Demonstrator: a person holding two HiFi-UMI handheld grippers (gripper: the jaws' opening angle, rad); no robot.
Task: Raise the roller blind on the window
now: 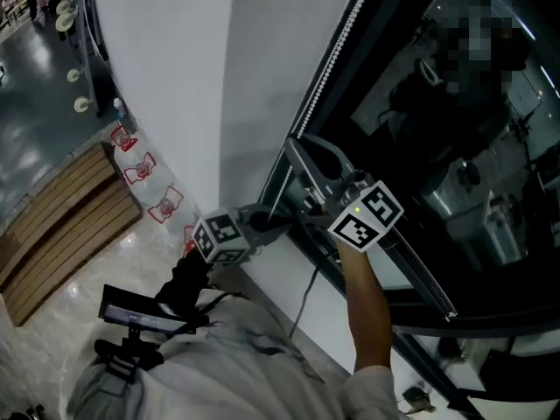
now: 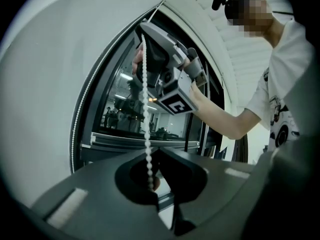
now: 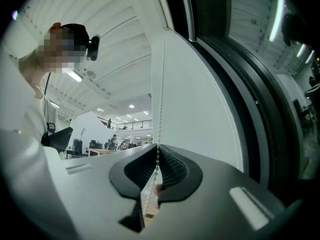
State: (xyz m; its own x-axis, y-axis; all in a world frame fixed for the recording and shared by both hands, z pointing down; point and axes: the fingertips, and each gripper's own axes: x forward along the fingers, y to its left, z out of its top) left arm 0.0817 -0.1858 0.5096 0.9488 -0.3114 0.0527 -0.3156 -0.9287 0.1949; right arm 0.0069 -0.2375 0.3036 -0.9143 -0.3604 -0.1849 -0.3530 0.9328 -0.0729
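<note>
The blind's white bead chain [image 1: 337, 55] runs down the dark window frame [image 1: 289, 169]. My right gripper [image 1: 296, 147] is shut on one strand of it; in the right gripper view the chain [image 3: 161, 74] drops from above into the closed jaws [image 3: 158, 146] and hangs out below. Lower down, my left gripper [image 1: 278, 220] is shut on the same strand. In the left gripper view the chain [image 2: 145, 94] stretches from the right gripper [image 2: 143, 33] down into the left jaws [image 2: 152, 151]. A second strand [image 2: 82, 109] follows the frame. I cannot make out the blind's fabric.
The dark window glass [image 1: 455, 112] lies to the right, a white wall [image 1: 201, 68] to the left. On the floor below are wooden slats [image 1: 61, 213] and red-and-white bags [image 1: 144, 169]. A thin cable [image 1: 306, 296] hangs down the wall near my arm.
</note>
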